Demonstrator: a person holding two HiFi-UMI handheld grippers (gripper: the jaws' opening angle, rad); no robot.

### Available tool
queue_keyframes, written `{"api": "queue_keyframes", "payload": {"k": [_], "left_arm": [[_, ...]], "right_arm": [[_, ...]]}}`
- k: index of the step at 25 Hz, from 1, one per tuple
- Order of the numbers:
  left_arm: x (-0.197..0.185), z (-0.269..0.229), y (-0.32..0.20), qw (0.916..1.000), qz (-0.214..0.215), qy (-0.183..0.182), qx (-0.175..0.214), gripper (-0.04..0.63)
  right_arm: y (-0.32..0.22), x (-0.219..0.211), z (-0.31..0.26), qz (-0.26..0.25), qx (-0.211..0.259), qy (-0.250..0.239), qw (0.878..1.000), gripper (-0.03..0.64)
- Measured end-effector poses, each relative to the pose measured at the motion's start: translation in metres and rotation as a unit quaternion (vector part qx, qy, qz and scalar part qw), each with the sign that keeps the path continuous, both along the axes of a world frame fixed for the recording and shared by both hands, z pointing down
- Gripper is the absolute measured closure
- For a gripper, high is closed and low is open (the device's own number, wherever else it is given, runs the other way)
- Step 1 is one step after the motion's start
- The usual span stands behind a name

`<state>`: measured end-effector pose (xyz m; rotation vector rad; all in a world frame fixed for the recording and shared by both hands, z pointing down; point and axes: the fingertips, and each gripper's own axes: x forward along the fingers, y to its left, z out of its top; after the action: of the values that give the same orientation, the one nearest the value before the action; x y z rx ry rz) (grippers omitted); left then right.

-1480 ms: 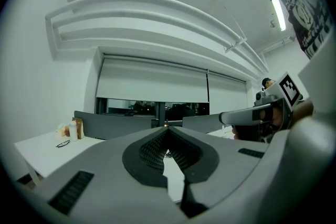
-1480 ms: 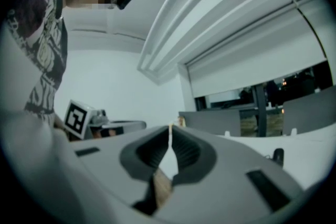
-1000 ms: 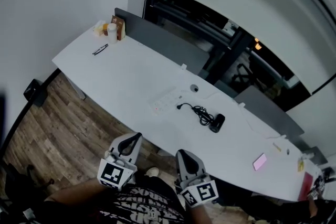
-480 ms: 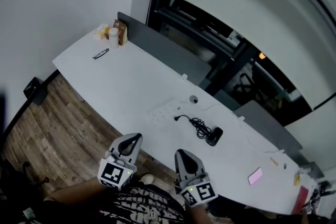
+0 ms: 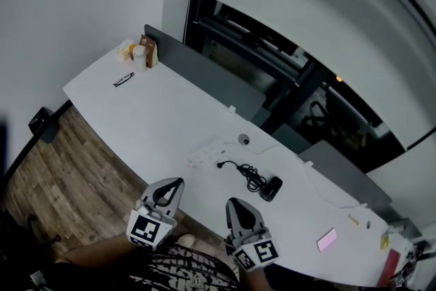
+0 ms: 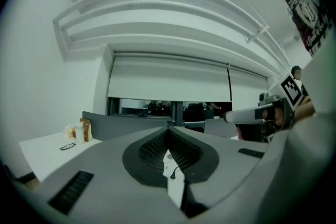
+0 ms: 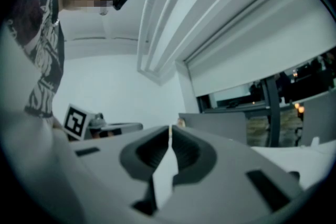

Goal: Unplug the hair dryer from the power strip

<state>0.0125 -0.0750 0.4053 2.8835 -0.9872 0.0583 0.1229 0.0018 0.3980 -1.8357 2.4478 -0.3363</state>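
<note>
The black hair dryer point(image 5: 271, 188) lies on the long white table point(image 5: 163, 112), its coiled cord point(image 5: 248, 176) running left to a black plug point(image 5: 220, 164). That plug sits at the edge of the white power strip point(image 5: 206, 154); I cannot tell whether it is inserted. My left gripper point(image 5: 177, 182) and right gripper point(image 5: 232, 202) hover side by side short of the table's near edge, both shut and empty. In the left gripper view the jaws point(image 6: 168, 131) meet at the tip, and the plug point(image 6: 172, 176) shows behind them. The right gripper view shows its jaws point(image 7: 170, 131) shut too.
Glasses point(image 5: 123, 80), a bottle point(image 5: 139, 56) and a box sit at the table's far left end. A pink item point(image 5: 326, 240) lies at the right end. A grey partition point(image 5: 204, 75) runs along the back edge. Wood floor point(image 5: 61, 167) lies to the left.
Both grippers and the head have come closer to the table; the hair dryer and power strip now sit lower in the head view, nearer the gripper tips. Both grippers stayed shut.
</note>
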Motion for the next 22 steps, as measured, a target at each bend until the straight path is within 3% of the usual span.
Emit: {"api": "queue_keyframes", "payload": {"k": [2,11,22], "left_arm": [[0.006,0.005,-0.003,0.9999,0.002,-0.013,0.006,0.569],[0.029,0.006,0.001,0.9999,-0.005,-0.012,-0.001,0.569],[0.002,0.029,-0.018,0.999,-0.01,-0.038,-0.022,0.569]], "right_arm": [[-0.002,0.006,0.001,-0.003,0.002,-0.003,1.0,0.58],[-0.001,0.041,0.012,0.009,0.004,-0.013,1.0,0.58],[-0.018,0.019,0.037,0.004,-0.024,-0.037,0.999,0.58]]}}
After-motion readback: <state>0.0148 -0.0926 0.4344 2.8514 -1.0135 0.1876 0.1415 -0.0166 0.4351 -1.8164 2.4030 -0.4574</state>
